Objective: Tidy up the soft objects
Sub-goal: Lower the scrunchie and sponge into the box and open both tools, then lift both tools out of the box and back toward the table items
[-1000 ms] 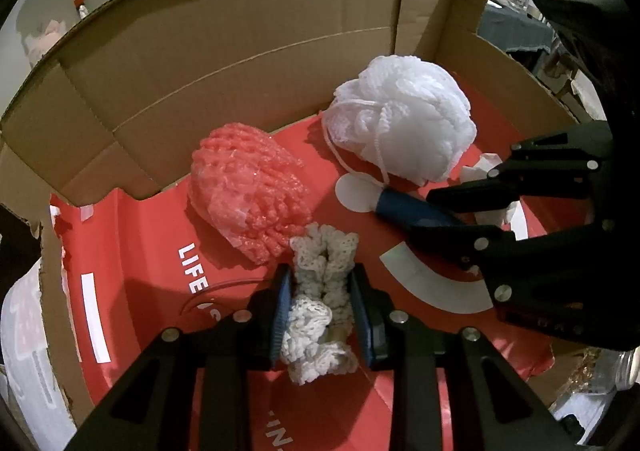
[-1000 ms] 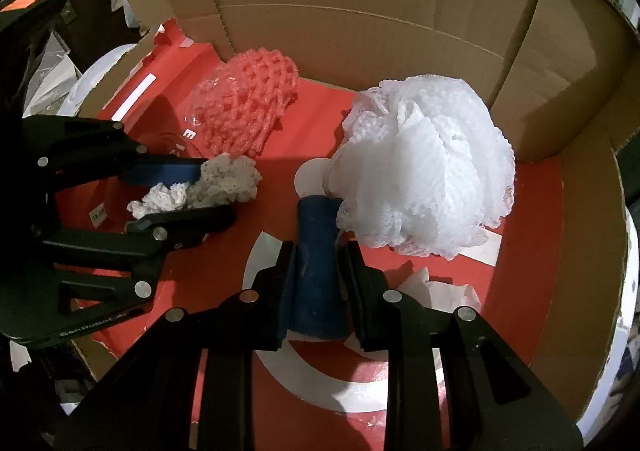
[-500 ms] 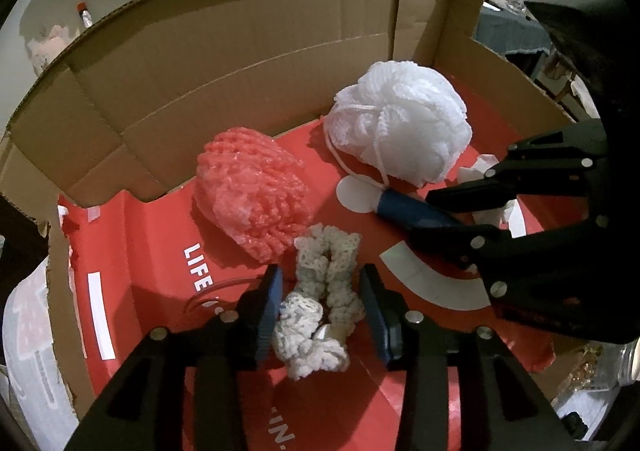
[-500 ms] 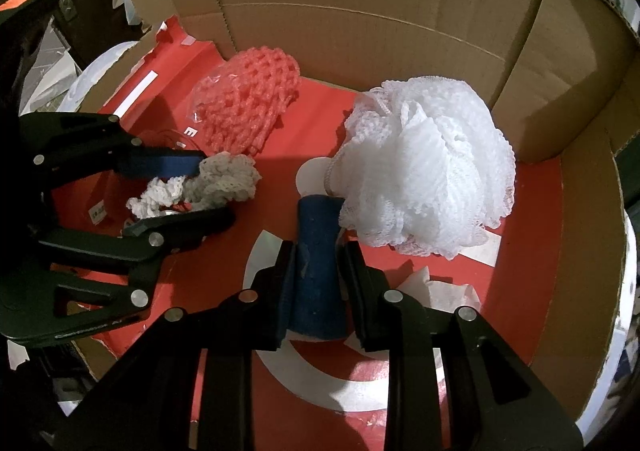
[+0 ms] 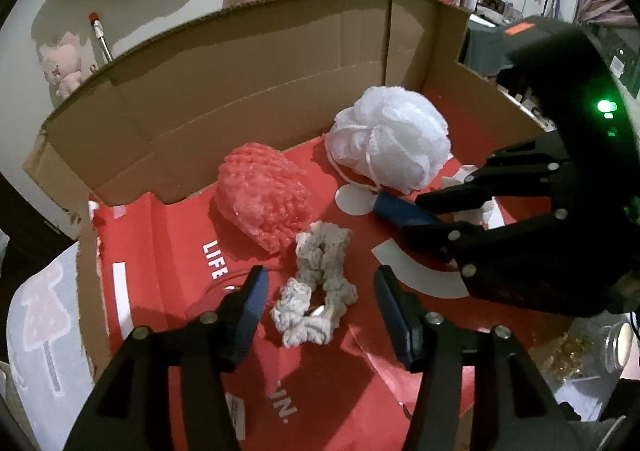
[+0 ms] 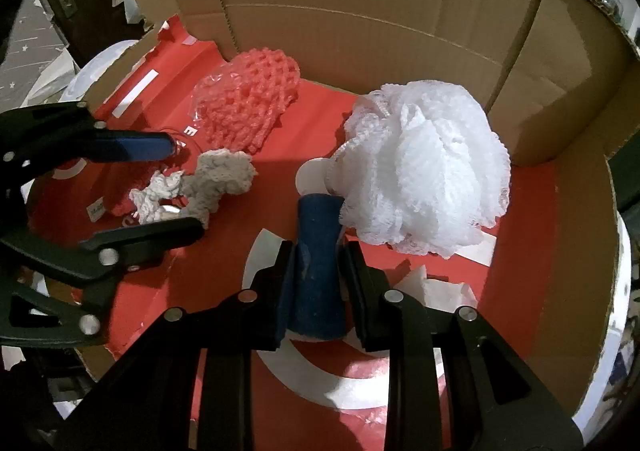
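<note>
Red-lined cardboard box holds white loofah, crocheted scrunchie.

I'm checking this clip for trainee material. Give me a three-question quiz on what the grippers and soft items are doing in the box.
1. True or false: the left gripper is clamped on the cream crochet scrunchie.
2. What does the right gripper hold?
A. white mesh pouf
B. blue foam roll
C. coral mesh pouf
3. What do all the items rest on?

Key: 1 false, it is open; 2 B; 3 the red floor of the cardboard box.
</note>
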`<action>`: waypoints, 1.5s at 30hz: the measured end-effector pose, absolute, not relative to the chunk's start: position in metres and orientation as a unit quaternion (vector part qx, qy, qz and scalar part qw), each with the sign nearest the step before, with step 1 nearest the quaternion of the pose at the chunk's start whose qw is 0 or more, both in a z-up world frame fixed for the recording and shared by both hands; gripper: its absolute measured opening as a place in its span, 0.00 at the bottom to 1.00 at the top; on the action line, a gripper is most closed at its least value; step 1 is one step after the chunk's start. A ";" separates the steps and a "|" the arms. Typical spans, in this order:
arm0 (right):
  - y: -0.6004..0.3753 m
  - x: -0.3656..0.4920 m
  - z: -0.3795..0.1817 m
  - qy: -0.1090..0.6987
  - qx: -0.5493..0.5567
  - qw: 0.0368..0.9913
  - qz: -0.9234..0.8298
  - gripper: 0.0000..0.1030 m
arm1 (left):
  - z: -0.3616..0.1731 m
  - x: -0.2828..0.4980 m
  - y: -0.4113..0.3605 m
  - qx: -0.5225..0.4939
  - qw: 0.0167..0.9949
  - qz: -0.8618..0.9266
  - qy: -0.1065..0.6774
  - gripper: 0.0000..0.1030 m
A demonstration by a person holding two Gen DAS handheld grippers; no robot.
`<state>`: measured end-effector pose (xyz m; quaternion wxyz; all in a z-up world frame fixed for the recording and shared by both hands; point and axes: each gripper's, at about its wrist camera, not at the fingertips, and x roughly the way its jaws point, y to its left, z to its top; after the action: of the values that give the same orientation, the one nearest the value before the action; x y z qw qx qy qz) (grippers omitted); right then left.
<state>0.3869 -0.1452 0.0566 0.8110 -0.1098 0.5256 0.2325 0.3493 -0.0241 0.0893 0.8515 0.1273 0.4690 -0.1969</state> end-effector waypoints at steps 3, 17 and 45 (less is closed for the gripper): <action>-0.147 0.383 0.059 0.522 -0.108 0.814 0.231 0.24 | 0.094 0.340 -0.016 0.123 0.856 -0.198 0.462 0.60; -0.161 0.360 0.094 0.479 -0.095 0.843 0.225 0.66 | 0.130 0.299 -0.008 0.084 0.885 -0.200 0.412 0.71; -0.210 0.126 0.207 0.270 -0.045 0.948 0.162 0.81 | 0.193 0.108 0.011 -0.005 0.967 -0.150 0.207 1.00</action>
<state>0.1257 -0.2103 0.2066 0.9482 -0.0454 0.2696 0.1617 0.1075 0.0114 0.1930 0.9667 -0.0055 0.2073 -0.1498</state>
